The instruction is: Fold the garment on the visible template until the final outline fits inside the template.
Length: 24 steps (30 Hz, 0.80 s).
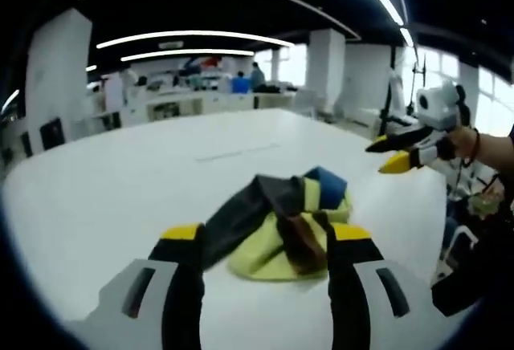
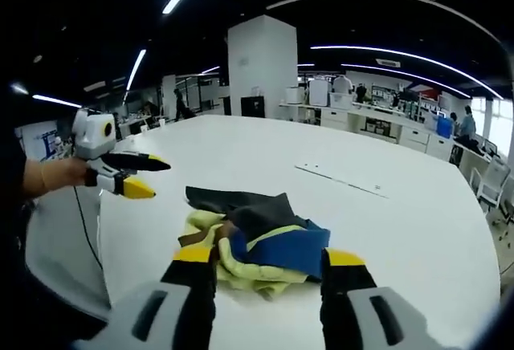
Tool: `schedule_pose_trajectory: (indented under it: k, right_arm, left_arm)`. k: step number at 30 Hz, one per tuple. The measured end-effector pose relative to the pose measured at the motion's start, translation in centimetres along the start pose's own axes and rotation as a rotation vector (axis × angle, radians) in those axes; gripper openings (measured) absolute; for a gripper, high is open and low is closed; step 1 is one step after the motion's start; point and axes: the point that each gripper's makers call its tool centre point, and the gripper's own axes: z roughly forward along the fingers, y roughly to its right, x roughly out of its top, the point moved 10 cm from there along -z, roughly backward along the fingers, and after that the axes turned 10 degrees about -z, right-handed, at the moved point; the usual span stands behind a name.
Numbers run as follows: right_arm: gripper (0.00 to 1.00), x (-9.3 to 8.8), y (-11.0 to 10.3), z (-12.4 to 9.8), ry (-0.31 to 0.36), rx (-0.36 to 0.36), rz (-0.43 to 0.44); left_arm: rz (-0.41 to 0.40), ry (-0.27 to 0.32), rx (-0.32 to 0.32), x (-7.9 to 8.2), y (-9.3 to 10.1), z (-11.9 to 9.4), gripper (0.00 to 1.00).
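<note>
A crumpled garment (image 1: 273,205) in yellow-green, black, blue and brown lies in a heap on the white table (image 1: 120,173). My left gripper (image 1: 267,236) is open, its yellow-tipped jaws standing on either side of the heap's near edge and holding nothing. The right gripper (image 1: 399,153) hovers above the table to the right of the heap, carried by a hand (image 1: 466,143). In the right gripper view the garment (image 2: 281,247) lies just beyond my open right gripper (image 2: 269,256), while the left gripper (image 2: 138,175) hangs open to the left. A faint thin line (image 2: 341,177) marks the table past the cloth.
The same faint line (image 1: 238,153) runs behind the heap in the left gripper view. Wide bare tabletop (image 2: 418,229) surrounds the cloth. A cable (image 2: 84,234) hangs off the table's left edge. Pillars (image 2: 261,65), desks and distant people stand far behind.
</note>
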Motion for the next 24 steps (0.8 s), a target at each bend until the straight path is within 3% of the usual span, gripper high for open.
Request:
schedule_pose_trajectory:
  k: [10,18,24]
  right_arm:
    - [0.32,-0.1,0.3,2.8,-0.007,0.064,-0.031]
    - [0.26,0.1,-0.3,4.8,-0.011,0.113,-0.042]
    - [0.21,0.0,-0.7,5.9,-0.029,0.129,-0.052]
  left_arm:
    - [0.02,-0.063,-0.046,-0.1,0.4,4.3,0.36]
    - [0.028,-0.123,-0.083,-0.9,0.3,6.4,0.21]
    - [0.029,-0.164,-0.099,-1.8,0.2,7.6,0.18]
